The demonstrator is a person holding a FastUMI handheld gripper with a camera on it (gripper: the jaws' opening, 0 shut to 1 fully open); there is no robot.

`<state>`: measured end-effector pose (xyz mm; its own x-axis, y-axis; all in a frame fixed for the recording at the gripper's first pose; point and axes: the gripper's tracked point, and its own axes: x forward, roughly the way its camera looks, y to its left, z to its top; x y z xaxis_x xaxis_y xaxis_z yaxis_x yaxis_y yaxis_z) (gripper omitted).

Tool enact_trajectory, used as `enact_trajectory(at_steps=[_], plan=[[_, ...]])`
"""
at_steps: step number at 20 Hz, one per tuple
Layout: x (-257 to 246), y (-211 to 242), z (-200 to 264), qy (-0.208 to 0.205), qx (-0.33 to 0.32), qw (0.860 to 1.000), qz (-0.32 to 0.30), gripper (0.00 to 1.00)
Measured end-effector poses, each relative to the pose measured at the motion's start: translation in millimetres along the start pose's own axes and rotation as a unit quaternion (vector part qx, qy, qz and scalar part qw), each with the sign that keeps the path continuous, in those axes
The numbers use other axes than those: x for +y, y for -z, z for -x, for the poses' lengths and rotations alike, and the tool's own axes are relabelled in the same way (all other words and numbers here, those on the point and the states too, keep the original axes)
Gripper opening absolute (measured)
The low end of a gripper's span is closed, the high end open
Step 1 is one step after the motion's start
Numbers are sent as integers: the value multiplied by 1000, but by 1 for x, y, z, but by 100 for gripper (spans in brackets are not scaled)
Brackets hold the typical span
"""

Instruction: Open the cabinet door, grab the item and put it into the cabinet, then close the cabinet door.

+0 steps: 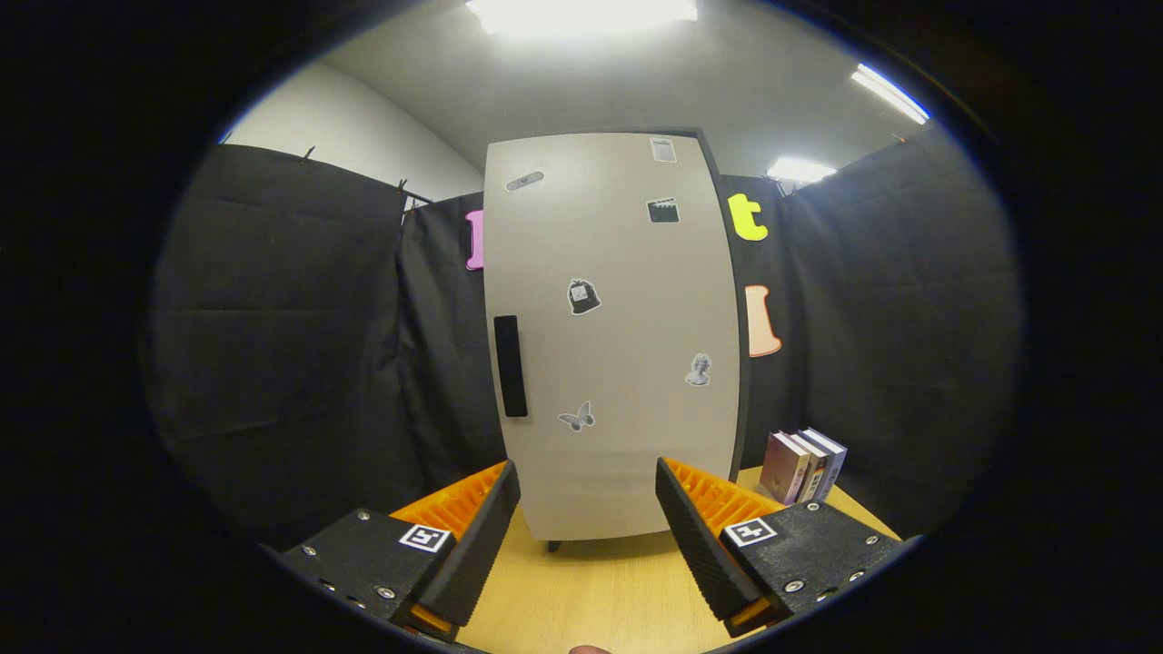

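Nothing done yet: cabinet door shut, its dark handle at the left edge; gripper wide apart and empty just short of it; the item, probably the books, waits at the cabinet's right on the table.
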<state>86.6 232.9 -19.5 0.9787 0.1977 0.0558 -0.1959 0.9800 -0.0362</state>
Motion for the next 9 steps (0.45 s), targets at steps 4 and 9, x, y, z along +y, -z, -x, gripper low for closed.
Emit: enact_trajectory(at_steps=[4,9], plan=[[3,1,-2,-6,1,1000,1,93],[3,2,-3,-11,1,1000,-1,94]])
